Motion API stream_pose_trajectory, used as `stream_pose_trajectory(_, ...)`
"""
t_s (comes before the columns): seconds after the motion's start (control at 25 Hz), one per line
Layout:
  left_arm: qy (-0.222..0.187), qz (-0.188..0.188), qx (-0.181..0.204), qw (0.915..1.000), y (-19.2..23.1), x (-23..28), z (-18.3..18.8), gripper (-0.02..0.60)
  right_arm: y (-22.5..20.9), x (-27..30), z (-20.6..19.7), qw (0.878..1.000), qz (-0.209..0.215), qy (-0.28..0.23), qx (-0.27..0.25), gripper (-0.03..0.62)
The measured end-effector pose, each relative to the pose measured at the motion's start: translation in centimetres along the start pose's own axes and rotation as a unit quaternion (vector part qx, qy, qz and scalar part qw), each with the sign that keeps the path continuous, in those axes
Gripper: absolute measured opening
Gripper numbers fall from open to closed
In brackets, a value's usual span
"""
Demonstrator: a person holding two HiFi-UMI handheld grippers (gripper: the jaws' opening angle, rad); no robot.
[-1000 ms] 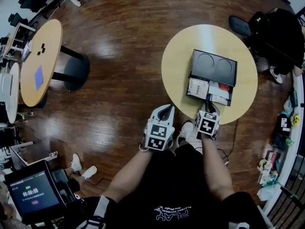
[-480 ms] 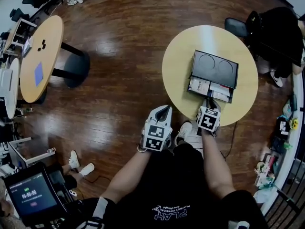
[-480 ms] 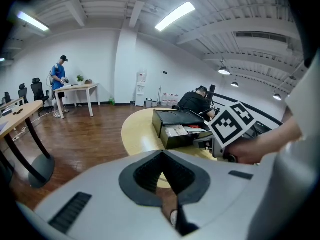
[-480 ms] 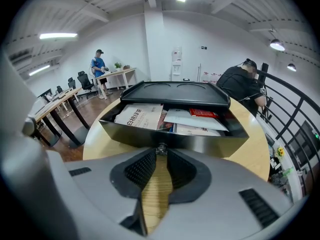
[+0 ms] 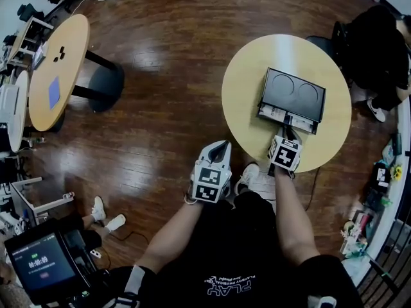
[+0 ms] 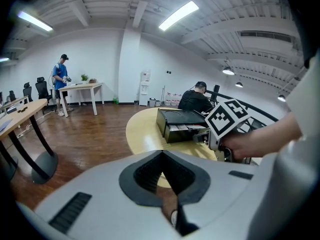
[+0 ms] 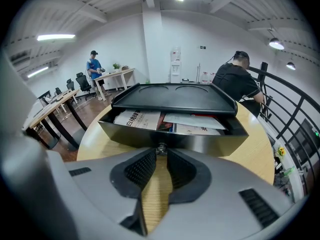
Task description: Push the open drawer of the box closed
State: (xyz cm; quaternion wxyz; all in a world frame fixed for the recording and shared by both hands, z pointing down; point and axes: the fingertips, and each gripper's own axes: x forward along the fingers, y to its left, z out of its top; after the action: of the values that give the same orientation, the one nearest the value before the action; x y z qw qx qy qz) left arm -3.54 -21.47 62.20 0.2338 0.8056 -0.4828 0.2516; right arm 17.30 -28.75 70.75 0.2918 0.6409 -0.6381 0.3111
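Right gripper [image 5: 288,135], jaws together, tips against the slightly open drawer [image 5: 286,119] of the black box [image 5: 292,94] on the round table [image 5: 247,82]; left gripper [image 5: 221,145] closed, empty, beyond the table's edge over wooden floor [image 5: 167,76].

Open office: desks [image 6: 84,86], swivel chairs [image 6: 42,88], strip lights [image 6: 178,15].
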Motion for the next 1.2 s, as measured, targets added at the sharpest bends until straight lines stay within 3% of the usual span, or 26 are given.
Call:
stream_pose_trajectory(0.52, -0.001, -0.002, -0.023, 0.9997, 0.1, 0.2, 0.9, 0.002, -0.5, 1.6, 1.8, 1.0, -0.004, -0.003, -0.002, 0.074)
stream_pose_trajectory(1.2, -0.004, 0.009, -0.008, 0.9999, 0.3, 1.0, 1.6, 0.0, -0.4, 2.4, 3.3, 1.0, 0.01, -0.001, 0.005, 0.074)
